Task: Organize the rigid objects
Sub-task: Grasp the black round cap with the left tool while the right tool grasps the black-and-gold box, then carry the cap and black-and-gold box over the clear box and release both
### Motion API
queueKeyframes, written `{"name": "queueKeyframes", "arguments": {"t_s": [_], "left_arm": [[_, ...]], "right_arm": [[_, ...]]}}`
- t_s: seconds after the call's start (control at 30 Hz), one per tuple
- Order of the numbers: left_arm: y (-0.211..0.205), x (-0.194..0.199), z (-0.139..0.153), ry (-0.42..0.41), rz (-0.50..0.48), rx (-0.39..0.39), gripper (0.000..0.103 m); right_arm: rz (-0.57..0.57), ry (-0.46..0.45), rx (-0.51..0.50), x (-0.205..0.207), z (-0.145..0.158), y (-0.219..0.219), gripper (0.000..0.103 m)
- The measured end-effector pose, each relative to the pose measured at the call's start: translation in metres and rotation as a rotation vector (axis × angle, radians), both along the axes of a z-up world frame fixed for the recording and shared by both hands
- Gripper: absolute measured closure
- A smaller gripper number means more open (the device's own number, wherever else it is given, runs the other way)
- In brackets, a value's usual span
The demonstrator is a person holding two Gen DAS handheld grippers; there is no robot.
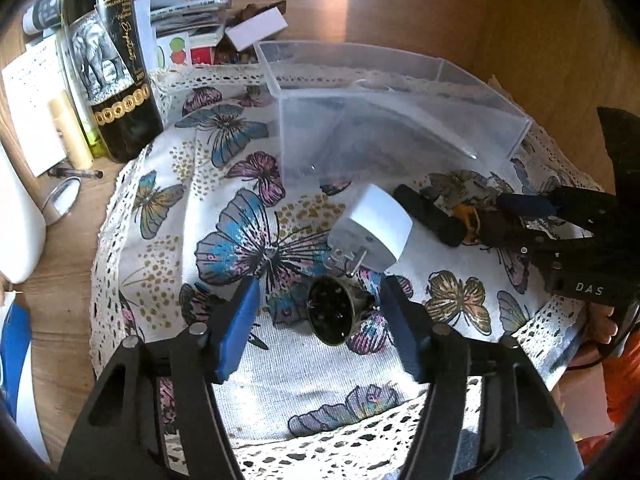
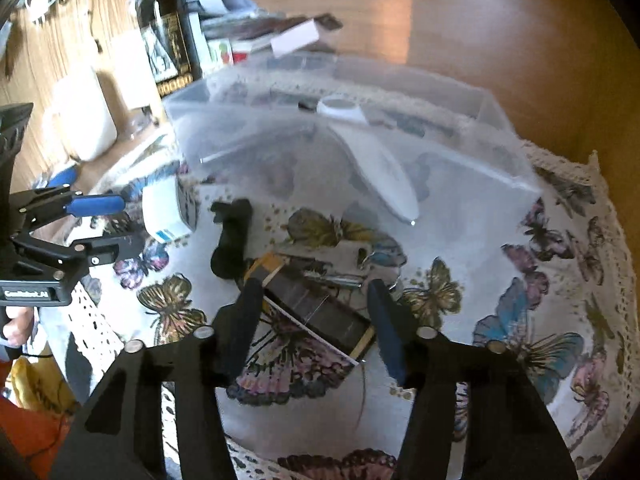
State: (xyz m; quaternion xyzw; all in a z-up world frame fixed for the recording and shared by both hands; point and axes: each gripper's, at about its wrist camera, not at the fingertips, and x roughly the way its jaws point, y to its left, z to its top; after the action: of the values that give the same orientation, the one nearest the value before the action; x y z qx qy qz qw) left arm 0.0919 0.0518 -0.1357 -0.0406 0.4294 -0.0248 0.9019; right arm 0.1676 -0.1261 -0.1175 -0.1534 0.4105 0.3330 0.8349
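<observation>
Between the open left hand-held gripper [image 1: 316, 304] fingers, a dark round part [image 1: 334, 310], untouched.

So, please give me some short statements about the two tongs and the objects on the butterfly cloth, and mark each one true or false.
1. The left tongs are open around a small dark metal cup. True.
2. The white plug adapter lies inside the clear plastic box. False: it lies on the butterfly cloth, in front of the box.
3. The right tongs are shut on the wine bottle. False: they are open over a dark flat box.
4. The wine bottle stands upright beyond the cloth. True.
</observation>
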Motion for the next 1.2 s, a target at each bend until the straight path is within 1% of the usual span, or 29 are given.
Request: {"name": "queueKeyframes", "arguments": {"t_s": [0.03,0.1,0.13,0.17,0.23,0.27,0.37,0.5,0.63,0.77,1.0,1.07,1.2], "left_arm": [[-0.001,-0.001,0.000,-0.007,0.000,0.005,0.046],[-0.001,-0.002,0.000,-0.015,-0.005,-0.002,0.056],[0.000,-0.002,0.000,-0.017,-0.008,-0.008,0.066],[0.000,-0.003,0.001,-0.019,-0.009,-0.014,0.068],[0.001,-0.006,0.001,-0.025,-0.011,-0.027,0.068],[0.001,-0.007,0.001,-0.028,-0.010,-0.027,0.068],[0.001,-0.011,0.003,-0.037,-0.001,-0.019,0.068],[0.004,-0.017,0.012,-0.068,0.011,-0.011,0.068],[0.005,-0.020,0.025,-0.113,0.021,0.000,0.068],[0.005,-0.022,0.039,-0.159,0.022,0.007,0.068],[0.005,-0.012,0.070,-0.242,0.022,0.003,0.068],[0.004,-0.006,0.079,-0.267,0.024,0.001,0.068],[0.004,0.005,0.091,-0.297,0.023,-0.014,0.068]], "right_arm": [[0.005,0.004,-0.007,0.000,-0.001,0.000,0.058],[0.009,-0.002,-0.014,-0.002,-0.001,0.001,0.059],[0.017,-0.001,-0.021,-0.004,-0.001,0.002,0.063],[0.020,0.000,-0.026,-0.005,-0.002,0.002,0.067],[0.025,-0.012,-0.031,-0.009,-0.002,0.003,0.071],[0.030,-0.012,-0.029,-0.010,-0.002,0.003,0.076],[0.032,-0.012,-0.021,-0.014,-0.002,0.004,0.081],[0.030,-0.006,-0.010,-0.015,-0.002,0.002,0.081],[0.019,-0.003,-0.022,-0.013,-0.002,0.007,0.081],[0.016,-0.039,-0.014,-0.016,0.002,0.011,0.081],[-0.003,-0.118,0.080,-0.021,0.038,0.004,0.082],[-0.017,-0.157,0.103,-0.022,0.051,0.001,0.082],[-0.039,-0.208,0.153,-0.018,0.073,-0.007,0.082]]}}
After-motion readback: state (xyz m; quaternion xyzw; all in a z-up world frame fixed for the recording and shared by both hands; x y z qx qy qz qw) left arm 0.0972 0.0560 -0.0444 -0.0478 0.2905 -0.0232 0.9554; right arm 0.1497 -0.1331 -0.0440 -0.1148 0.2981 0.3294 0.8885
